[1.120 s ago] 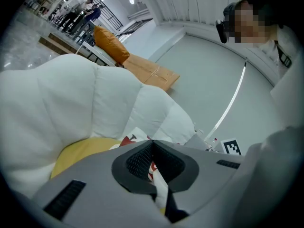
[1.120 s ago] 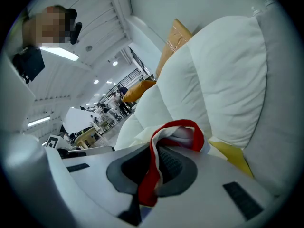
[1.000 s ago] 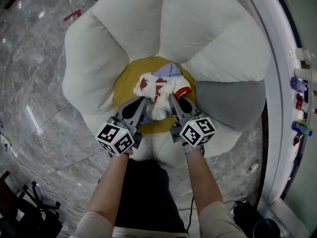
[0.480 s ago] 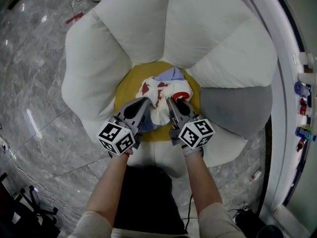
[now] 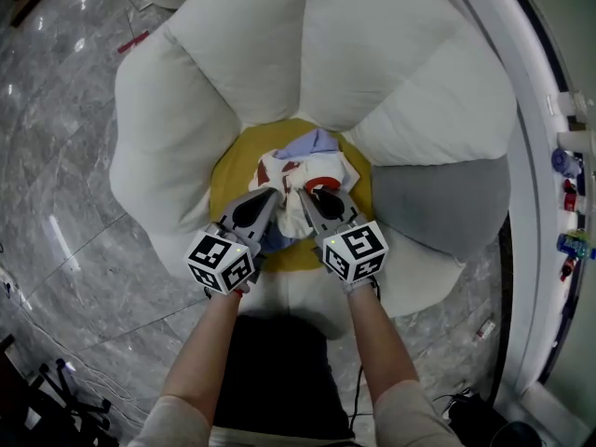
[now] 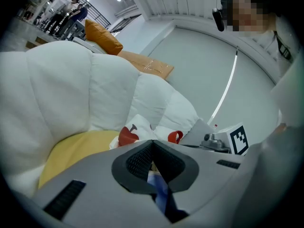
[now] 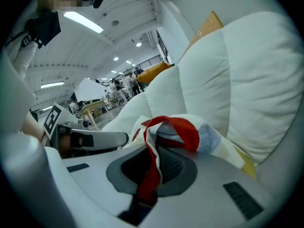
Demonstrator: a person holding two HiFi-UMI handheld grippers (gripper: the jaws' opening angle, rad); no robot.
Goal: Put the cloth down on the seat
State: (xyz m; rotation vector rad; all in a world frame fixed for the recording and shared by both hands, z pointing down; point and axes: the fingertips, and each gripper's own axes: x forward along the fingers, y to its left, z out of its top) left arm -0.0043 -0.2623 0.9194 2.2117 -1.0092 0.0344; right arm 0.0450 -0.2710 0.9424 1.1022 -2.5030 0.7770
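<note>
Head view looks steeply down on the seat (image 5: 233, 168); gripper views (low, close) face across it, sharing the cloth (image 5: 307, 164)

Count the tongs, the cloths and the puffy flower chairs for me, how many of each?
tongs: 2 (left tongs, right tongs)
cloth: 1, pinched by both tongs
flower chair: 1
Total: 4

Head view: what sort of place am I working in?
Probably a big open hall or showroom: polished grey stone floor, a petal-shaped white armchair, and a high ceiling with strip lights.
</note>
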